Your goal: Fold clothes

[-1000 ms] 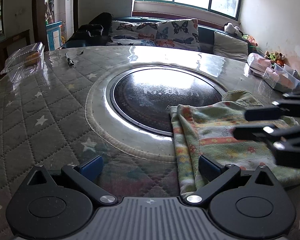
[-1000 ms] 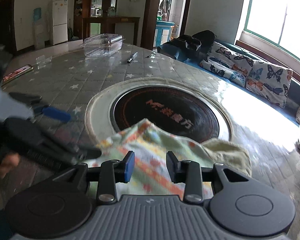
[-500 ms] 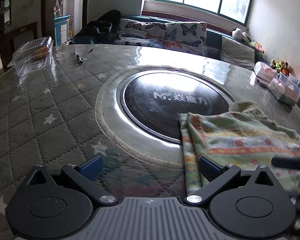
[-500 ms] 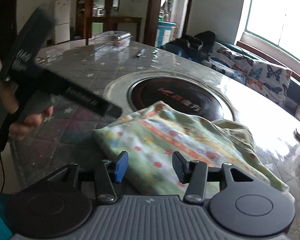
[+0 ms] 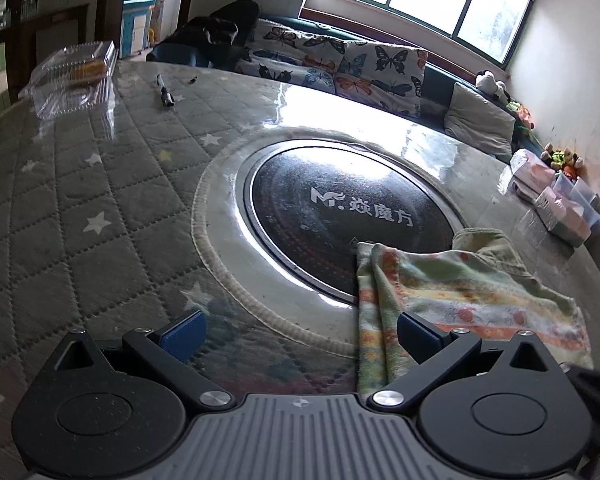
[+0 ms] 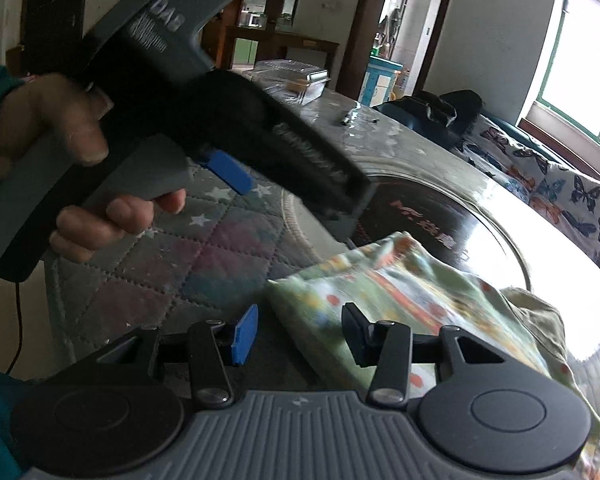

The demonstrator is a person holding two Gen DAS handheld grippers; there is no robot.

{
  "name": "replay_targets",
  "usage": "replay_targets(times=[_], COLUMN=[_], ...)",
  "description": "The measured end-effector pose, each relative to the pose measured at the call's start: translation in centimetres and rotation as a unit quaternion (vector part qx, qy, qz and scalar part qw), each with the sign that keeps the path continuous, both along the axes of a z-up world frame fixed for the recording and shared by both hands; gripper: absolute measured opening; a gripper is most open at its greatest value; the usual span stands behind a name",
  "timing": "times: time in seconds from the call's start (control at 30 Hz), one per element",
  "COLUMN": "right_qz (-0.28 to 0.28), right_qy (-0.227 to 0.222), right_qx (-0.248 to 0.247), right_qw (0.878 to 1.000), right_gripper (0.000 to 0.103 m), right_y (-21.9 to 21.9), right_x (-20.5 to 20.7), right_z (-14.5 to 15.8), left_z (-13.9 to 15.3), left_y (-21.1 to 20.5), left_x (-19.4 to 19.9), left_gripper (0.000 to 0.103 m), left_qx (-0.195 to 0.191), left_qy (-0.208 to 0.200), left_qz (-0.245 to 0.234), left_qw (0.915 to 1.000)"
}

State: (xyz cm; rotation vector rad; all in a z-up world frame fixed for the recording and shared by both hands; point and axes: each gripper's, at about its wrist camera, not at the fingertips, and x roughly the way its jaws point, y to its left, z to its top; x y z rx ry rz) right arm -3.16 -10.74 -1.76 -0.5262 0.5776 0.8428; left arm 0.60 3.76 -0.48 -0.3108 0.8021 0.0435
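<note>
A folded green garment with orange stripes and red dots (image 5: 460, 292) lies on the table at the near right, partly over the black round plate (image 5: 340, 208). My left gripper (image 5: 300, 332) is open and empty above the table, its right finger over the garment's left edge. In the right wrist view the garment (image 6: 400, 288) lies just ahead of my right gripper (image 6: 296, 334), which is open and empty. The left gripper's body (image 6: 172, 92), held in a hand, fills the upper left of that view.
A clear plastic box (image 5: 72, 76) and a black marker (image 5: 165, 92) lie at the table's far left. Small boxes (image 5: 556, 200) stand at the far right edge. A sofa with butterfly cushions (image 5: 340, 64) runs behind the table.
Both grippers have pulled back and risen from the garment. The right gripper has opened wider and left the left wrist view. The garment lies still and folded.
</note>
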Motion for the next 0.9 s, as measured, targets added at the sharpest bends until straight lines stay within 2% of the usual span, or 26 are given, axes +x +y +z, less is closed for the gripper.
replay_targets(times=[0.07, 0.17, 0.23, 0.33, 0.4, 0.67, 0.9], right_qz=[-0.002, -0.009, -0.015, -0.022, -0.026, -0.051, -0.063], right_qy=[-0.002, -0.003, -0.001, 0.006, 0.011, 0.044, 0.051], right_qx=[-0.004, -0.004, -0.001, 0.010, 0.022, 0.087, 0.128], right_qw=[1.000, 1.000, 1.000, 1.000, 0.999, 0.994, 0.988], right_gripper=[0.041, 0.030, 0.027, 0.016, 0.014, 0.010, 0.010], right_y=[0.5, 0.7, 0.7, 0.5, 0.1, -2.3, -5.2], right_x=[0.1, 0.3, 0.3, 0.5, 0.7, 1.6, 1.6], right_z=[-0.3, -0.5, -0.5, -0.3, 0.1, 2.4, 4.2], left_z=[0.0, -0.1, -0.3, -0.3, -0.3, -0.4, -0.9], left_y=[0.1, 0.3, 0.2, 0.0, -0.2, -0.7, -1.7], left_x=[0.1, 0.2, 0.3, 0.3, 0.5, 1.0, 2.1], left_gripper=[0.103, 0.103, 0.103, 0.103, 0.103, 0.103, 0.102], left_qx=[-0.017, -0.045, -0.064, -0.083, -0.089, -0.151, -0.233], left_qy=[0.002, 0.007, 0.012, 0.015, 0.017, 0.025, 0.035], left_qz=[0.000, -0.001, -0.004, -0.009, -0.011, -0.017, -0.027], left_qw=[0.9999, 0.9989, 0.9979, 0.9964, 0.9958, 0.9881, 0.9714])
